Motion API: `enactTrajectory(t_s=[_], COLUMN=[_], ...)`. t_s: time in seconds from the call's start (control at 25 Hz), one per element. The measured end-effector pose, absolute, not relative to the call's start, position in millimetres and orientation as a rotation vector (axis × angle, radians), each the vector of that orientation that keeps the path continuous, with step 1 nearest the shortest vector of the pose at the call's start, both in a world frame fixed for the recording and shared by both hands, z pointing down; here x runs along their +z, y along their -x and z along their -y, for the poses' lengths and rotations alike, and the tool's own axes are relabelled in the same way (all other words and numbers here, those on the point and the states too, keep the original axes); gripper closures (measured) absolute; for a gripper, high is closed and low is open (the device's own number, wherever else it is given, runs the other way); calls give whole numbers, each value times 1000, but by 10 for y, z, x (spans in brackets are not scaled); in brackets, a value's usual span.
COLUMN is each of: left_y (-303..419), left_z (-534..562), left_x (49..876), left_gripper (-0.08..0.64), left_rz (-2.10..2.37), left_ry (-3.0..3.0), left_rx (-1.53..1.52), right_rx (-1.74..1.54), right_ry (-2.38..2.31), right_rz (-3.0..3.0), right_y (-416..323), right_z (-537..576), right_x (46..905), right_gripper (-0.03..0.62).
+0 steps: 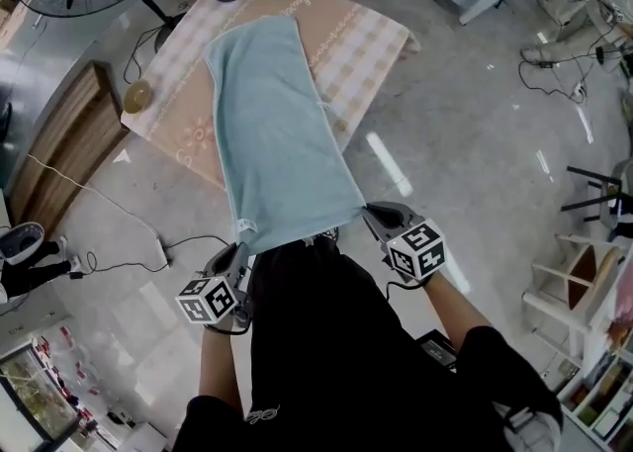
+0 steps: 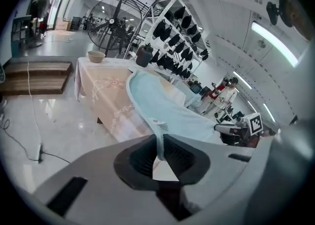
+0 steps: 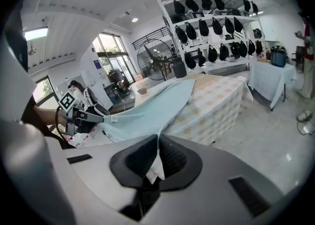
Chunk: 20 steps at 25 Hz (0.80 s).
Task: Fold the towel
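Soft blue rectangular towel [image 1: 282,134], corners in left gripper [image 1: 239,250], right gripper [image 1: 373,215].

No lettering is legible; the tablecloth [image 1: 366,45] bears unreadable cursive script.

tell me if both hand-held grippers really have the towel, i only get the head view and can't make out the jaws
Observer: Yes for the left hand-held gripper. Its own view shows the jaws closed on a near corner of the towel, just below a small white label.
Operator: and the right one
Observer: The right hand-held gripper is pinched on the other near corner, with a bit of cloth poking out behind the pads.
Operator: is the far end off the table
Observer: No. The right gripper view shows it from the side: the far end lies on the table, and the cloth hangs in the air between the table's edge and the jaws.
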<state>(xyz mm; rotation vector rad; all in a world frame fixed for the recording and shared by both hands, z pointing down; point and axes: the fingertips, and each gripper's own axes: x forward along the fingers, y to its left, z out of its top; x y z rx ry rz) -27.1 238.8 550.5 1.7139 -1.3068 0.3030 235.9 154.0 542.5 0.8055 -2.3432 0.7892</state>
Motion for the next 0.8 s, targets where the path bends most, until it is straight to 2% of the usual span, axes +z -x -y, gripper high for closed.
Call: enactTrajectory(t_s=[0.48, 0.8], left_y=[492, 829], left_z=[-1447, -687], left_x=[4807, 4612], left_gripper=[514, 514], left_rz=[1387, 1428], left_ry=[-1830, -1902], left_rx=[96, 76], right_rx=[643, 545], right_ry=[-945, -990], right_rz=[2504, 2544], right_y=[-2207, -1876], right_z=[-729, -28], right_x=[4725, 4458], right_gripper=[577, 577])
